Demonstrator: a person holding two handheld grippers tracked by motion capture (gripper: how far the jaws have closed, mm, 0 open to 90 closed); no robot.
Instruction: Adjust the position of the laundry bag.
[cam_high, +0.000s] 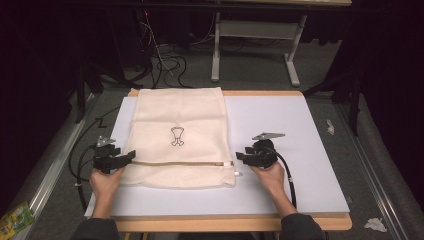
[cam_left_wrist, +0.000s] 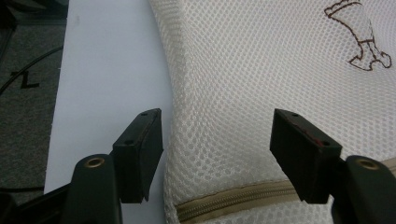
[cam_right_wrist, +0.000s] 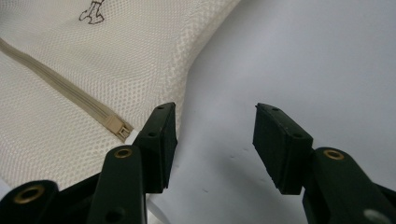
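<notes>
A cream mesh laundry bag (cam_high: 178, 137) is found lying flat on the white table surface (cam_high: 295, 150), its long side running away from the person. A beige zipper (cam_high: 175, 163) crosses the bag near its close edge, and a small dark outline emblem (cam_high: 177, 136) is printed near the bag's middle.

In the left gripper view, the bag (cam_left_wrist: 280, 70) is seen spread ahead of and between the jaws, its edge curving down just inside the left-hand jaw. The zipper (cam_left_wrist: 233, 198) is observed passing low between the two jaws, toward the right-hand one. The left gripper (cam_high: 117, 159) is held with its jaws wide apart; no pad is seen pressing on the mesh.

In the right gripper view, the bag (cam_right_wrist: 70, 70) is located to the left of the jaws, with its edge just beside the left-hand jaw. The zipper's end (cam_right_wrist: 119, 127) is noted close against that jaw's outer side. Between the jaws only bare table (cam_right_wrist: 303, 60) is seen. The right gripper (cam_high: 245, 156) is recorded with jaws standing wide and nothing gripped.

Each gripper is held in a hand at the table's near side, one at either end of the zipper line. A wooden table rim (cam_high: 210, 223) is noted below the white surface.
</notes>
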